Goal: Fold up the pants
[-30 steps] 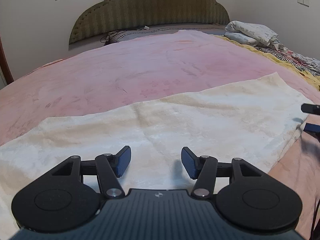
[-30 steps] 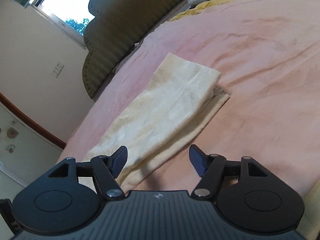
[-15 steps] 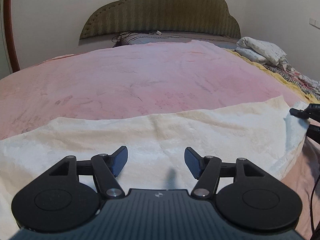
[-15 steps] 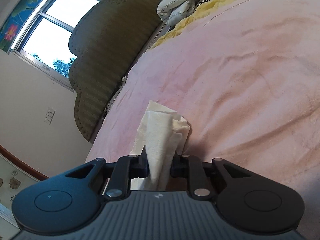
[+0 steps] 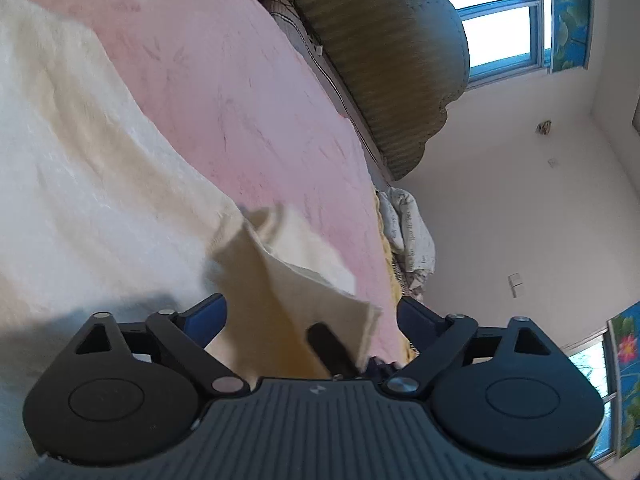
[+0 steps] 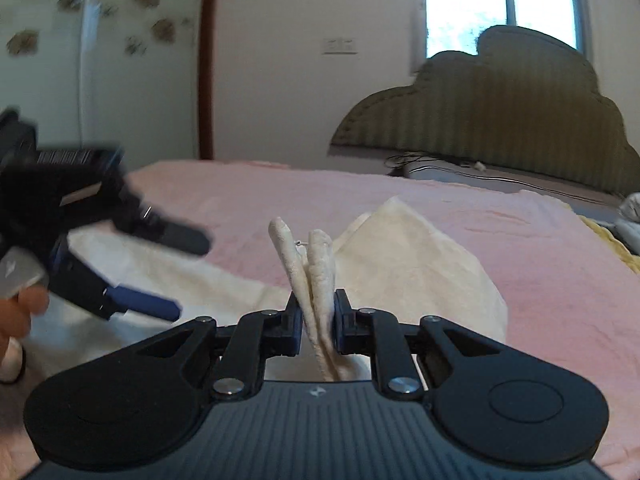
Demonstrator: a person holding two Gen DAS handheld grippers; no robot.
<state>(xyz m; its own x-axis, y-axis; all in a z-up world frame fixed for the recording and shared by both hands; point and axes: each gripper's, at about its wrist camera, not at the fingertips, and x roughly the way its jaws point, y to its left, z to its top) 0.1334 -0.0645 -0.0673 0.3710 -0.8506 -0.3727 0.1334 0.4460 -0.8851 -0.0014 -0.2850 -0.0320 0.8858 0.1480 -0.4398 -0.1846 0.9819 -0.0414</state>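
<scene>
Cream pants [image 5: 80, 200] lie along the pink bed [image 5: 224, 80]. My right gripper [image 6: 318, 320] is pinching one bunched end of the pants [image 6: 316, 264], lifted off the bed, and its jaws are still closing on the cloth. The rest of the pants [image 6: 408, 264] trails behind that fold. My left gripper [image 5: 312, 302] is rolled onto its side and its jaws are opening wide. The lifted pants end [image 5: 288, 272] and a black finger of the right gripper [image 5: 328, 346] sit between its pads, untouched. The left gripper [image 6: 192, 278] shows at the left of the right wrist view.
An olive padded headboard [image 6: 500, 120] stands at the far end of the bed, with a pillow and cable [image 6: 460, 170] below it. Bundled bedding [image 5: 404, 232] and a yellow blanket [image 6: 616, 240] lie along the far side. A person's hand [image 6: 16, 312] holds the left gripper.
My right gripper has shut on the pants end and carried it up and over toward the left gripper. My left gripper has rolled sideways and spread its jaws wider.
</scene>
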